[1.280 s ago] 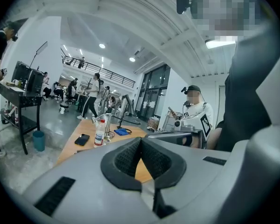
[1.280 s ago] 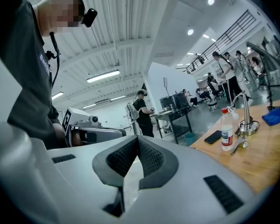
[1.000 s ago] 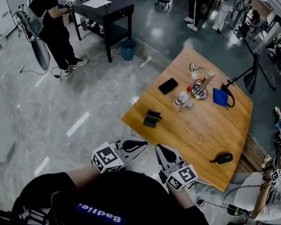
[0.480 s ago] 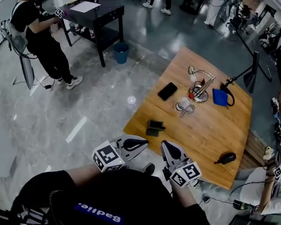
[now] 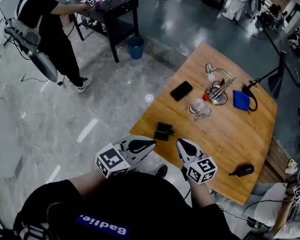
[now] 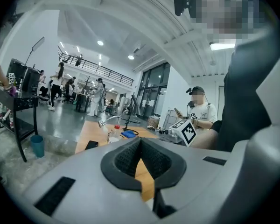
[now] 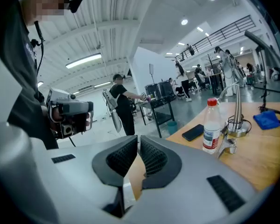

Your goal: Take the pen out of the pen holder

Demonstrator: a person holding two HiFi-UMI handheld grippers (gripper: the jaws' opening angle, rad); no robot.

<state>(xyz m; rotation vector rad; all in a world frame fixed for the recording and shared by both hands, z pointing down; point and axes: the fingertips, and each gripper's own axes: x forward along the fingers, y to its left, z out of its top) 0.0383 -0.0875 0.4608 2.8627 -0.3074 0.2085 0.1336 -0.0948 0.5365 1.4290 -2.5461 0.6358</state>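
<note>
The left gripper (image 5: 153, 143) and right gripper (image 5: 180, 142), both closed tight on nothing, hover by the table's (image 5: 225, 139) near corner, seemingly poised before reaching. The pen (image 5: 223, 87) leans in the pen holder (image 5: 216, 98) near the far edge.

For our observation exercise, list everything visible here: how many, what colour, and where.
table: one, wooden, right of centre
phone: one, black, table's far-left part
bottle: one, clear with red cap, mid-table
pen holder: one, silver wire, beside the bottle
pen: one, silver, leaning in the holder
pouch: one, blue, right of the holder
bin: one, blue, on the floor
person: one, in black, far left
left gripper: grey, shut, empty
right gripper: grey, shut, empty
</note>
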